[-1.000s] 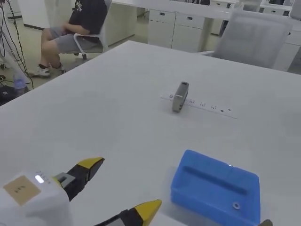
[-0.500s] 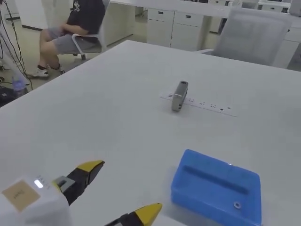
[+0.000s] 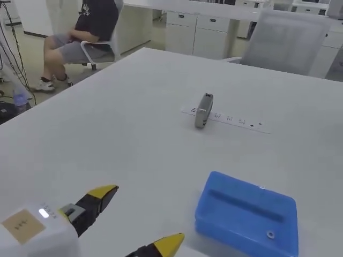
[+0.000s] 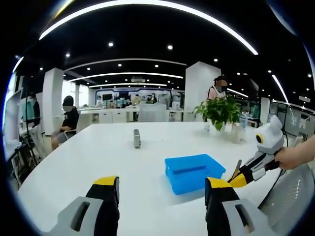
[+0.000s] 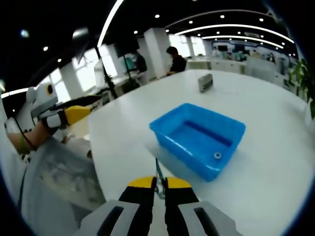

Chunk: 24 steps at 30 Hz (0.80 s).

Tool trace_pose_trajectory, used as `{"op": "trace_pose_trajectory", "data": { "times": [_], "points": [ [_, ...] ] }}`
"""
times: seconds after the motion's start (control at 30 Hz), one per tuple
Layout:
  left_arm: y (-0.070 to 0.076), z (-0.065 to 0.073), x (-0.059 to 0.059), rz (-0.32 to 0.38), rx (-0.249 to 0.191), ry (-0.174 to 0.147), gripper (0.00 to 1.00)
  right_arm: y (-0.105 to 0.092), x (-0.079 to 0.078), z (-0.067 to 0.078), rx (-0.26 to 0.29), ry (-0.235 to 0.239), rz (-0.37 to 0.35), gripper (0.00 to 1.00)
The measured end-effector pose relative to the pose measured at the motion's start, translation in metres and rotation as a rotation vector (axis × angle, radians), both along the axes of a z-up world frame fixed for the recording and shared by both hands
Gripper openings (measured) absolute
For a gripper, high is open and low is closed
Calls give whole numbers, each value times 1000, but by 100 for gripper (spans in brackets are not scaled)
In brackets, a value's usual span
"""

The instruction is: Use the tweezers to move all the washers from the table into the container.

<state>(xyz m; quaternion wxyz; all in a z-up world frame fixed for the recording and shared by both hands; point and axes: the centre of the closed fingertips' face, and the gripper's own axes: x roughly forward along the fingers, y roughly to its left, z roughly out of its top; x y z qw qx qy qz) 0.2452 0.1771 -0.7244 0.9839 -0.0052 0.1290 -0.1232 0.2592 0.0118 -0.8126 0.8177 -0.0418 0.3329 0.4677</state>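
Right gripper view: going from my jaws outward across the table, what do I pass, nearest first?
right gripper, shut on the tweezers → blue container → grey device → person beyond the table's far end

- My left tongs point(image 3: 141, 214) have yellow tips on black jaws and a white body with a tan label.
- My right tongs point(image 5: 158, 183) have the same yellow tips over black, turning grey further back.
- The tweezers point(image 5: 157, 169) are a thin dark grey.
- The container point(image 3: 225, 227) is plain bright blue.
- The washer point(image 3: 270, 234) is silvery grey.
- The tabletop point(image 3: 134, 134) is plain white.
- The small device point(image 3: 203, 110) is grey.
- The power strip point(image 3: 236, 120) is white with dark marks.
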Motion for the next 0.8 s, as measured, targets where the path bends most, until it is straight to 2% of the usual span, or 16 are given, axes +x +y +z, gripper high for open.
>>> {"op": "trace_pose_trajectory", "data": {
  "times": [0.4,0.57,0.6,0.63,0.7,0.8],
  "points": [
    [1,4,0,5,-20,-22,70,4,-6,-1,-5,-19,5,4],
    [0,6,0,1,-23,-29,70,11,-12,-1,-47,-95,68,4],
    [0,7,0,-2,-24,-32,70,13,-14,-2,-69,-125,107,4],
    [-1,7,0,-5,-25,-32,70,14,-15,-2,-76,-135,119,4],
    [-3,9,-1,-18,-31,-39,70,16,-18,-2,-129,-188,169,3],
    [-5,9,-1,-26,-31,-43,70,18,-20,-2,-146,-208,180,3]
  ]
}}
